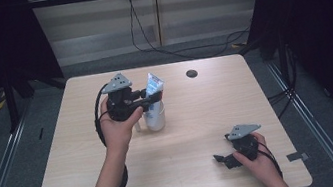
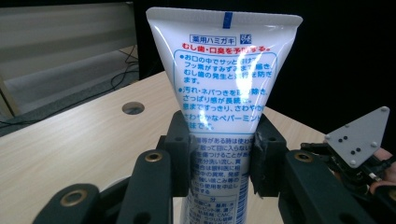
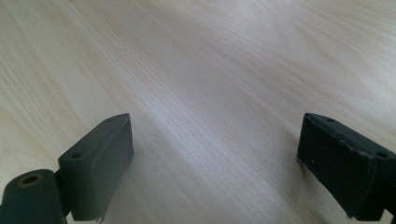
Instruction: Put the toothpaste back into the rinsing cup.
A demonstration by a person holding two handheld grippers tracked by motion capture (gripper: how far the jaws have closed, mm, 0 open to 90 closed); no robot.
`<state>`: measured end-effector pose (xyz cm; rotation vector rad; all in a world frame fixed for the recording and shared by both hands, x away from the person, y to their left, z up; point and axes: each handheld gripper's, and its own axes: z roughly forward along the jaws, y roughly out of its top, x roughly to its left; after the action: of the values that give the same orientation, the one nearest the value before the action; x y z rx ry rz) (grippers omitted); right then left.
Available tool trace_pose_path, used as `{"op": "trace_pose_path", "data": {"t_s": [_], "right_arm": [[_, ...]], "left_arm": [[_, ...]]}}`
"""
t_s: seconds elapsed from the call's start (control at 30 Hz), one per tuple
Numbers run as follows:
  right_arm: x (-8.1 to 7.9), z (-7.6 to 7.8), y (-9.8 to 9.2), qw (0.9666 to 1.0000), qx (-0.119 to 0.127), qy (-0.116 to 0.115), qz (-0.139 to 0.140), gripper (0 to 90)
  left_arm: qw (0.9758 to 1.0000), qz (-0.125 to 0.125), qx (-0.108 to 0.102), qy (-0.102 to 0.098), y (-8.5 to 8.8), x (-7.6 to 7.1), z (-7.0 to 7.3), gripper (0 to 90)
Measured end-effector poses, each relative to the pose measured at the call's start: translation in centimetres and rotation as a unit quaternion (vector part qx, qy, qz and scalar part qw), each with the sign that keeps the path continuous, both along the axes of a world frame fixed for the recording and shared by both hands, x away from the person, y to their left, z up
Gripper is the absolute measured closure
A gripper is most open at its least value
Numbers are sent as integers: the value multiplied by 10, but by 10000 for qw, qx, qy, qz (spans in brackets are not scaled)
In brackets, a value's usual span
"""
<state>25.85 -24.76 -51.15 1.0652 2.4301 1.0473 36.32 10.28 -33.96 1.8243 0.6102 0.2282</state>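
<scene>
Your two grippers: the right gripper (image 1: 221, 158), near right, rests spread over bare table (image 1: 201, 133). Farther left, your left gripper (image 1: 151, 98) pinches one tube (image 1: 154, 86) above one cup (image 1: 154, 118). The tube's lower end is hidden; it's white with blue and red print.

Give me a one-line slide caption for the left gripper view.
Left gripper clamps a white toothpaste tube upright above the wooden table, crimped end up.
</scene>
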Motion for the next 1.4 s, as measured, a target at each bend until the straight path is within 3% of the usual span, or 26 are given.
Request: {"op": "trace_pose_path", "data": {"t_s": [0.53, 0.83, 1.4], "right_arm": [[0, 0, 0, 10000, -2, -8, 5, 99], [0, 0, 0, 10000, -2, -5, 2, 99], [0, 0, 0, 10000, -3, -10, 4, 99]], "left_arm": [[9985, 413, -306, -195, 3, 18, 4, 658], [9976, 533, -259, -371, -5, 25, 1, 657], [9956, 784, -199, -479, -8, 37, -12, 655]]}}
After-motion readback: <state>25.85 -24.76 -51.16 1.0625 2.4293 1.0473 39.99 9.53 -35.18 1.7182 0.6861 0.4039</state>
